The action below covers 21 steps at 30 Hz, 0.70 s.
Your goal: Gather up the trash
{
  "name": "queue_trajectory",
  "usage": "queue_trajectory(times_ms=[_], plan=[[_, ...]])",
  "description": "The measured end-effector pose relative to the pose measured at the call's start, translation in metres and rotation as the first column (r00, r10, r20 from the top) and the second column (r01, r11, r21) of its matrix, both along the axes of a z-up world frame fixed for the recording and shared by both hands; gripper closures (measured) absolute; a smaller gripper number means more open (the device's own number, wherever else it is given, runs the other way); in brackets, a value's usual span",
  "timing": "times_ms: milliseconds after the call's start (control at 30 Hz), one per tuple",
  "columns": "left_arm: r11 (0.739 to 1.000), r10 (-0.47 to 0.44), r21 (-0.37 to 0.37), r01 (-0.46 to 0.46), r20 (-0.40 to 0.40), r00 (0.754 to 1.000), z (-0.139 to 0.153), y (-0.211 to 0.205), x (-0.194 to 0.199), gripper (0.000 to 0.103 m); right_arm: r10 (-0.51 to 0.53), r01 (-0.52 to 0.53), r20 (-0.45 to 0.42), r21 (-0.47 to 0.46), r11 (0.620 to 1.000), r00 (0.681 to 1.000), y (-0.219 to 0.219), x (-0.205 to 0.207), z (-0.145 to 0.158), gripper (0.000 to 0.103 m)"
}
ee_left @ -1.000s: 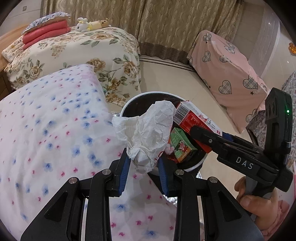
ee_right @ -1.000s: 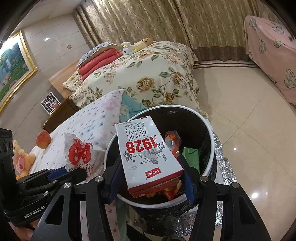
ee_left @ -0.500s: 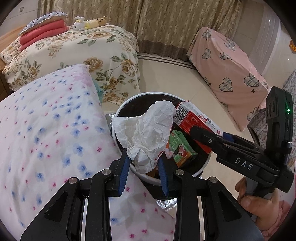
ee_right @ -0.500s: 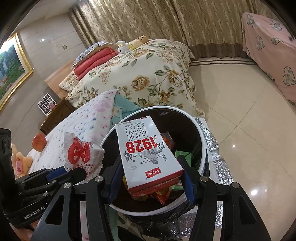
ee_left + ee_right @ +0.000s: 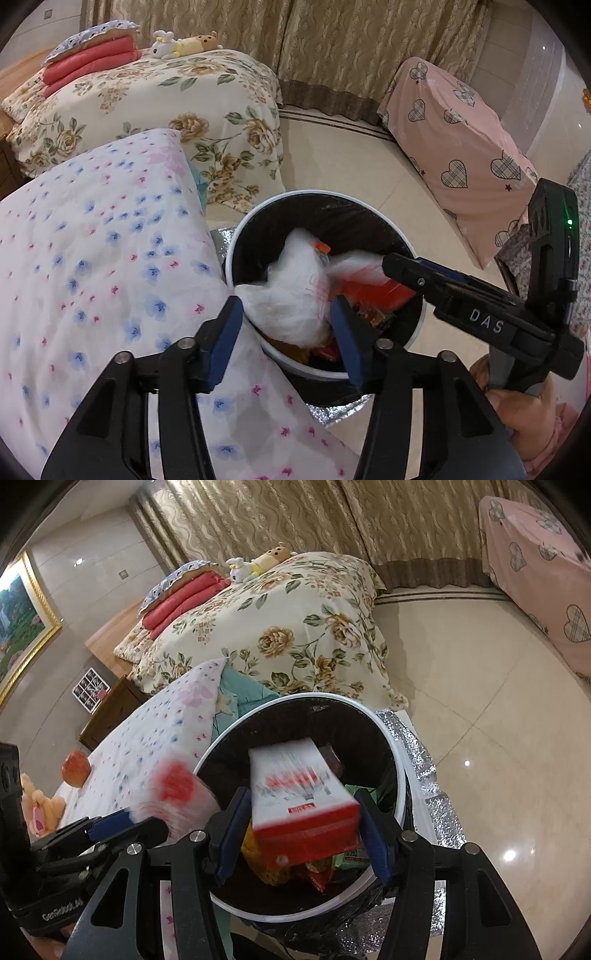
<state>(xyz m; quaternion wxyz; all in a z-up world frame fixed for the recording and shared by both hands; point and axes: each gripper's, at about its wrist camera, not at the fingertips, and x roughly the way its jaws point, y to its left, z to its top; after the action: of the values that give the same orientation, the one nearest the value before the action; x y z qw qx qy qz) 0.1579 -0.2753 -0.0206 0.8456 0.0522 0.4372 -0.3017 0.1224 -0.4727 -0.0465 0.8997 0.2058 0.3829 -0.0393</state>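
The left gripper (image 5: 286,325) hangs over the near-left rim of the trash bin (image 5: 236,245), beside the flower-print quilt (image 5: 92,258). Its jaws have just been opening; the crumpled white plastic bag (image 5: 295,295), blurred, lies between the blue pads (image 5: 225,343) with slack at both sides, over the bin's mouth. To its right, the right gripper (image 5: 303,830) is over the same bin. The blurred red-and-white milk carton (image 5: 299,801) sits between its parted fingers; whether the pads still press it cannot be told.
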Motion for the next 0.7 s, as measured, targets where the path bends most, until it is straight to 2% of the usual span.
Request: queue_trajectory(times_ms=[300,600,700], plan=[[0.999,0.033,-0.021,-0.033,0.000,0.999,0.001,0.024,-0.007,0.051,-0.009,0.008,0.033,0.021,1.000,0.999,0.005,-0.009,0.009,0.038],[0.985,0.150,-0.092,-0.147,0.023,0.988,0.007,0.082,-0.024,0.051,0.023,-0.027,0.078,0.045,0.999,0.997,0.039,-0.022,0.019,0.027],[0.975,0.196,-0.112,-0.190,0.040,0.980,0.010,0.105,-0.032,0.051,0.047,-0.051,0.099,0.045,0.998,0.994,0.057,-0.027,0.022,0.020]])
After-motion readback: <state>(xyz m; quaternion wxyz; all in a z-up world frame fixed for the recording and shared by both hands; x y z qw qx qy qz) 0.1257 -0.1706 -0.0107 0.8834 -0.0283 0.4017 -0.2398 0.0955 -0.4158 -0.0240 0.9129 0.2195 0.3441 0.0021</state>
